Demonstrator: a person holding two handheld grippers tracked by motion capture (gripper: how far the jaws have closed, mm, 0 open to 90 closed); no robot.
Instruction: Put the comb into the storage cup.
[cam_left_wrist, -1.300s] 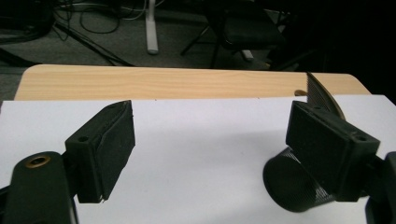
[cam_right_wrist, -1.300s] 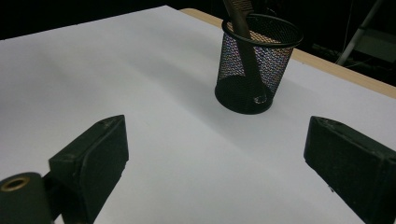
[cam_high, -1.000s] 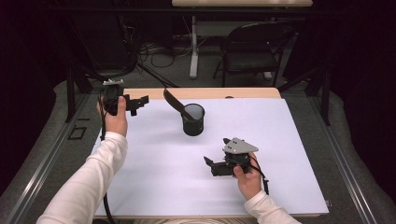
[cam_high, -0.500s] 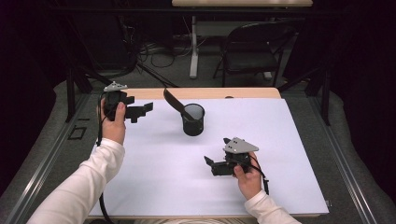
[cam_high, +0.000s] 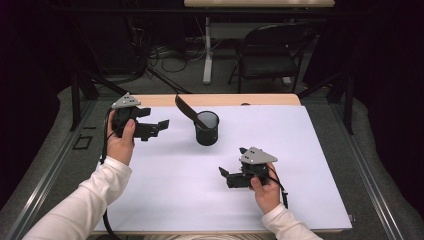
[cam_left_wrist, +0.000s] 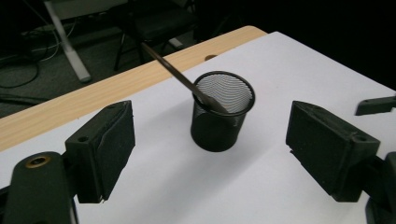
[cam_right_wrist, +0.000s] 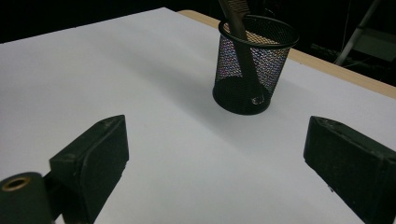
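So the count here: one cup (cam_high: 207, 128), one comb (cam_high: 186, 109), two grippers, one table (cam_high: 260, 99) with a white sheet (cam_high: 310, 165) covering most of it. There's also one folding chair (cam_high: 272, 47) back behind the table.

The cup is black wire mesh, standing upright on the sheet toward the far middle of the table. The comb is the only thing in it, dark, stuck in at a slant with its upper end poking out over the rim on the left and far side.

Left gripper (cam_high: 156, 127) is up off the sheet just left of the cup, jaws wide with nothing between them. Right gripper (cam_high: 224, 173) sits low on the near right, also wide and holding nothing, pointing toward the cup.
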